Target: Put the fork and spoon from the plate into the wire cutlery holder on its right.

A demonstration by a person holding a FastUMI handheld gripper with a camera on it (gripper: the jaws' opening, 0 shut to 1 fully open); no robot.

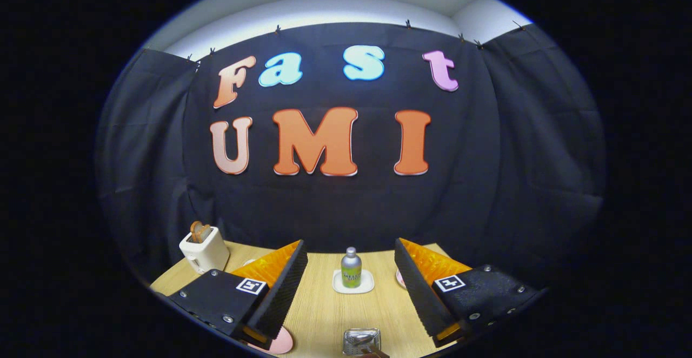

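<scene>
So at that moment I had the gripper [350, 271] up above the wooden table [324, 315], fingers spread wide apart and nothing between them, so fully released, not grasping a thing. Counting what I could see: one white toaster [204, 251] off to the left beyond the left finger, with what looked like one slice of toast [200, 231] poking out of its top. One small bottle [351, 267] with a silver cap and a green-yellow label stood upright on one white square coaster [367, 285], right in the gap between the two fingers and further out on the table. Closer to me, also between the fingers but low down, sat one wire cutlery holder [361, 342], a square metal mesh thing, and I could make out something metallic in or at it, maybe one utensil handle sticking out toward the near side, but I couldn't tell if it was the fork or the spoon. One pink plate [281, 343] peeked out from under the left finger, to the left of the holder, mostly hidden so I couldn't say what was on it. There was also a sliver of something pinkish [400, 278] just beside the right finger's inner edge, too covered up to name. Black cloth wall [513, 185] behind everything
</scene>
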